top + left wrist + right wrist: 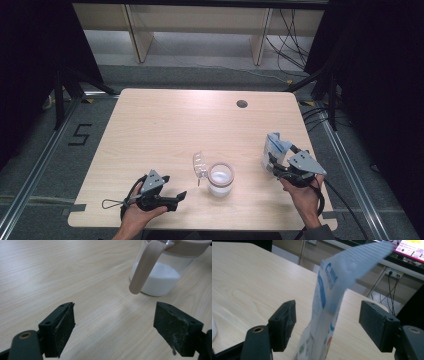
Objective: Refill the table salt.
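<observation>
- The left gripper (181, 196) lies low near the front edge of the table (165, 120), toward the front left corner, in the person's left hand (134, 212). Its 2 jaws stand wide apart with only bare table between them.
- Just beyond it, close to the middle of the front edge, stands the jar (221, 179), a clear one with a beige rim and white powder in the bottom part (160, 281).
- The jar's lid (200, 165) is flipped open and stands up at its left side; in the left gripper view a beige tab (145, 267) hangs down in front of the glass.
- The right gripper (270, 161) is near the right edge of the table, in the right hand (302, 192). Its jaws are apart and do not press on anything.
- The bag (274, 149), white and blue with print, stands upright between these 2 jaws (324, 315), its open top bent over. I cannot tell whether a pad touches it.
</observation>
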`<control>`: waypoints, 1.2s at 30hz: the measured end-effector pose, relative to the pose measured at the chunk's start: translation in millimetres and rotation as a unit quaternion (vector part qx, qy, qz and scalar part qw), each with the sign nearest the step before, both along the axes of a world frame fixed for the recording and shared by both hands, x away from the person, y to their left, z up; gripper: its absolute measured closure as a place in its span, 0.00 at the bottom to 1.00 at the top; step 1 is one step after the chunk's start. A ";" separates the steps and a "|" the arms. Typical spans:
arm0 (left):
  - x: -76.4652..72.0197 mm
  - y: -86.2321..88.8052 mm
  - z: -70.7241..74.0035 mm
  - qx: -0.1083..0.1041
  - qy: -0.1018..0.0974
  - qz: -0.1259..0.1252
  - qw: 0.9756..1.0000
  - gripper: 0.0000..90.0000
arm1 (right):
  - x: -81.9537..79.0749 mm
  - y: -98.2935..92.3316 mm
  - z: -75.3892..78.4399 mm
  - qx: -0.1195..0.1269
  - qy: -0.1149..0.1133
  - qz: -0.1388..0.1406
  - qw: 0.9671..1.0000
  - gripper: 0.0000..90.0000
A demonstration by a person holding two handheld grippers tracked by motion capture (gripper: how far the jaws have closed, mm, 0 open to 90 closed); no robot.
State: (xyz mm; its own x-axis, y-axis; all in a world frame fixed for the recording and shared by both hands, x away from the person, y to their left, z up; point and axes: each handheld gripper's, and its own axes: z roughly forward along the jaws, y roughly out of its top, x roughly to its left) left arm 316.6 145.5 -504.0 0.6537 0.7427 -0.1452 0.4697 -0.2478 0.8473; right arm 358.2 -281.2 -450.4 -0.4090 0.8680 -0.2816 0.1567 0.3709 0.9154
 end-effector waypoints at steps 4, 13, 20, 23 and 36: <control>1.3 -0.1 -0.5 0.003 -0.003 -0.005 1.000 0.19 | -9.1 -6.7 0.6 0.021 0.012 -0.010 1.000 0.34; 1.3 -2.5 -1.0 -0.001 0.003 -0.001 1.000 0.19 | -24.2 -9.5 -2.4 0.034 0.052 0.002 0.998 0.31; 2.0 -0.6 -1.2 0.004 0.002 -0.001 1.000 0.19 | -34.1 -9.5 -8.7 0.031 0.087 0.019 0.996 0.31; 2.3 -1.0 -2.0 0.003 0.005 -0.005 1.000 0.19 | -37.8 -7.9 -13.1 0.037 0.109 0.035 0.993 0.31; 2.0 -3.1 -3.4 -0.002 0.009 -0.001 1.000 0.19 | -51.1 -5.2 -20.1 0.044 0.154 0.055 0.986 0.31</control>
